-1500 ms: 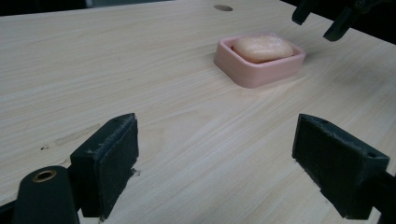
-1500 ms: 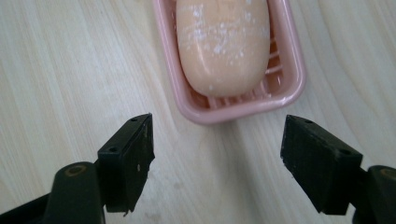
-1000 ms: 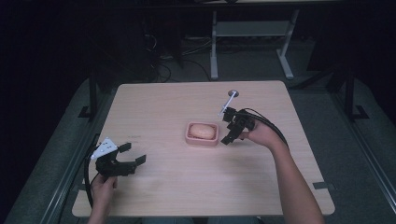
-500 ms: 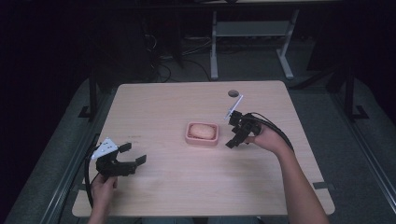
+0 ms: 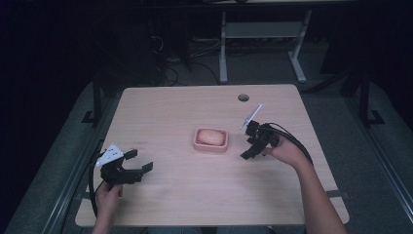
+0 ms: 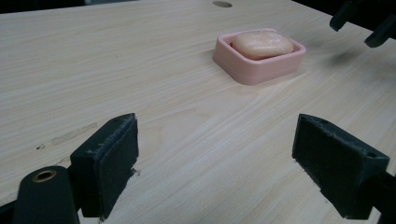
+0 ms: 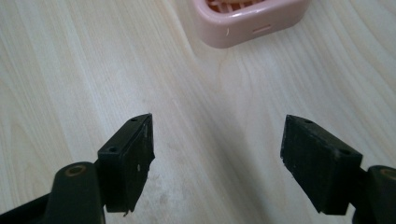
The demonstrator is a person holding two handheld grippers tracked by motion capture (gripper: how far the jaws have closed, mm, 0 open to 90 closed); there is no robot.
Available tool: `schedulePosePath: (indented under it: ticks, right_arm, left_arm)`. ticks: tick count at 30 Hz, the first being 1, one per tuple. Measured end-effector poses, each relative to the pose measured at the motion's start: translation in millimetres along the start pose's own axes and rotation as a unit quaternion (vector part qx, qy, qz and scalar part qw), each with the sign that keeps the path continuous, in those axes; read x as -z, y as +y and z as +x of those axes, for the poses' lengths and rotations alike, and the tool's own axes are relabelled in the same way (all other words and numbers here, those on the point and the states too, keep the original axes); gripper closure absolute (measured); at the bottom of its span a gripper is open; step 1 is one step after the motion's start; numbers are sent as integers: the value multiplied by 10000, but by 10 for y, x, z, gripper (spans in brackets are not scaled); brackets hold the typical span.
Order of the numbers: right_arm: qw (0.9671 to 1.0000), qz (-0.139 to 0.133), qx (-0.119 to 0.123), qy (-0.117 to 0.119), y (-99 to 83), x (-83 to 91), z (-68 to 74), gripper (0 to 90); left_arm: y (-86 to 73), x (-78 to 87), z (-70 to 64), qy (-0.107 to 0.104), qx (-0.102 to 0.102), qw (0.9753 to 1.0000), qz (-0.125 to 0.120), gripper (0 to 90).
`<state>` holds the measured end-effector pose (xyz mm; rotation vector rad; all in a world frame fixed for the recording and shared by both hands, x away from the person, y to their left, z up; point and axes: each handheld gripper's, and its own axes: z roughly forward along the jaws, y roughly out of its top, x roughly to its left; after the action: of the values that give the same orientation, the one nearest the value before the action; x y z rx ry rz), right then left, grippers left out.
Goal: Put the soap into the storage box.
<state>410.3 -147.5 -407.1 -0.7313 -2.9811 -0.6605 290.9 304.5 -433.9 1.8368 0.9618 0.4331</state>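
While both my tongs hang empty with jaws spread wide, the work in hand looks like the approach to the soap (image 5: pixel 210 137), which lies in the pink dish (image 5: pixel 211 147) at the middle of the table (image 5: pixel 185 107). My right tongs (image 5: pixel 249 144) hover just right of the dish, tilted down toward the bare wood in front of it. My left tongs (image 5: pixel 140 162) sit well apart, near the left front edge. Next, I judge, the right tongs must swing left over the dish rim and drop onto the bar. Nothing blocks the way; only the raised rim could catch a jaw. A round hole (image 5: pixel 243 97) lies at the far side.
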Motion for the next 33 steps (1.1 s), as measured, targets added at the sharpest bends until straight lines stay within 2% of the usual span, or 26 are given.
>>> schedulePosePath:
  ticks: [6, 9, 33]
  right_arm:
    - [10000, 40, -43, -34, -94, -3, 24, 252]
    - [9999, -57, -92, -18, -143, 8, 34, 252]
    - [9995, -208, -233, -15, -514, 23, 152, 252]
  left_arm:
    - [-2, -4, -3, -5, 2, 10000, -6, 142]
    - [-2, -7, -6, -10, 10, 10000, -12, 143]
    - [-3, -29, -20, -21, -18, 10000, 45, 142]
